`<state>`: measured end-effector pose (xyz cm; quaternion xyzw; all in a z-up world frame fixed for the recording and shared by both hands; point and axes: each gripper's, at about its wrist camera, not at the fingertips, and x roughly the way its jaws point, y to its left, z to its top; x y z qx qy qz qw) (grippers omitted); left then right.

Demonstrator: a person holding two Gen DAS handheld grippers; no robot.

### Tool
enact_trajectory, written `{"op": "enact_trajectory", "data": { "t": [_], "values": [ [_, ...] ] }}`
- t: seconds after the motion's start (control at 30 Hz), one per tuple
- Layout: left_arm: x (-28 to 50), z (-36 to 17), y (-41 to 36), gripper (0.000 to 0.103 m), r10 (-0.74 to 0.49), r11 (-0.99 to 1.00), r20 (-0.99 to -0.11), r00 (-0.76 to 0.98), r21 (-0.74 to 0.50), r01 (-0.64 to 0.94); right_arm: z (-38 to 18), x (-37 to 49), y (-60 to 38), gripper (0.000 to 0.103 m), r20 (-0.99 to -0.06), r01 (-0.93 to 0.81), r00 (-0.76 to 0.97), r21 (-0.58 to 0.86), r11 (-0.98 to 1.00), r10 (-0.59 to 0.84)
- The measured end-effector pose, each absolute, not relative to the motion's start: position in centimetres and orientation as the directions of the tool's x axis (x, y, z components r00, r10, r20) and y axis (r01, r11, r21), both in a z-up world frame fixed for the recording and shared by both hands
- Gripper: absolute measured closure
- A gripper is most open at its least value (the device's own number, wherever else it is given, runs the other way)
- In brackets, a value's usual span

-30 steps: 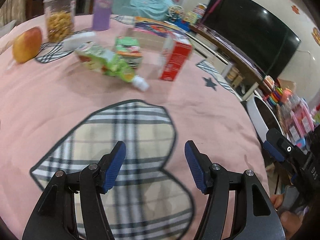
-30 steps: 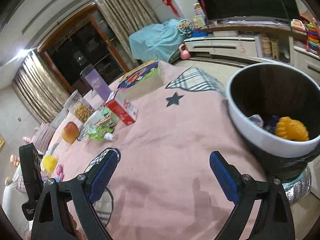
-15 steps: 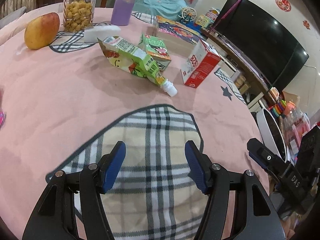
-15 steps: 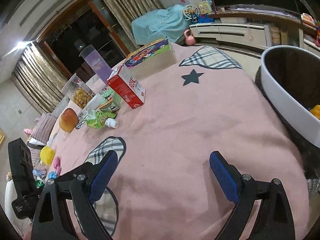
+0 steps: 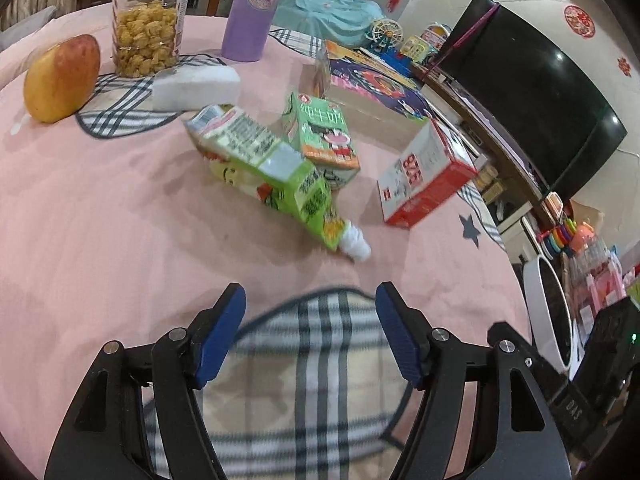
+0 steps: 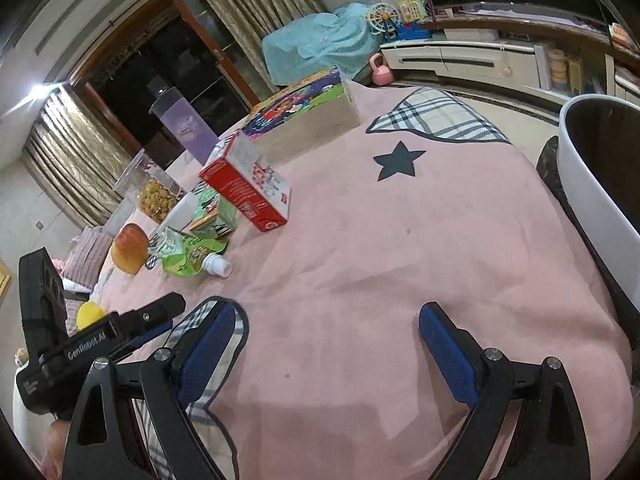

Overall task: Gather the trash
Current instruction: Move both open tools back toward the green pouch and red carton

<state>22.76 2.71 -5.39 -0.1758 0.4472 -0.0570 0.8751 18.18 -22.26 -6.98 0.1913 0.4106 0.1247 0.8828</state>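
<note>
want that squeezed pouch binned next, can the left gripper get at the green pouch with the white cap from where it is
Probably yes: the left gripper, jaws opening and empty, faces the green pouch across bare pink cloth; only the green carton crowds its far side.

Matt pink cloth tablecloth (image 5: 100,220), glossy printed green pouch (image 5: 272,172), clear plastic jar (image 5: 148,20).

Dark television (image 5: 532,92), gold curtains (image 6: 76,160), white cabinet (image 6: 460,60).
</note>
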Motion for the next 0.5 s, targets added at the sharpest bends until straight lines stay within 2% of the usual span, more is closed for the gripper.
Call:
{"op": "enact_trajectory", "data": {
  "t": [0.23, 0.4, 0.43, 0.47, 0.5],
  "values": [
    [26.0, -5.8, 2.5, 0.032, -0.281, 0.914, -0.760, 0.585, -0.398, -0.078, -6.8, 19.5, -22.7, 0.009, -0.671, -0.062, 0.643, 0.435, 0.898, 0.369],
    [27.3, -6.1, 2.2, 0.033, -0.229, 0.923, -0.765, 0.602, -0.368, -0.117, -6.9, 20.5, -22.6, 0.009, -0.675, -0.065, 0.644, 0.421, 0.905, 0.361],
    [27.4, -6.2, 2.2, 0.037, -0.225, 0.922, -0.763, 0.606, -0.368, -0.122, -6.9, 20.6, -22.5, 0.009, -0.676, -0.066, 0.643, 0.419, 0.905, 0.360],
    [27.5, -6.3, 2.3, 0.048, -0.218, 0.924, -0.760, 0.612, -0.363, -0.122, -6.9, 20.8, -22.5, 0.009, -0.677, -0.068, 0.643, 0.417, 0.906, 0.360],
    [27.5, -6.3, 2.3, 0.053, -0.220, 0.925, -0.758, 0.614, -0.361, -0.115, -6.9, 20.9, -22.4, 0.009, -0.677, -0.070, 0.642, 0.416, 0.907, 0.360]
  ]
}}
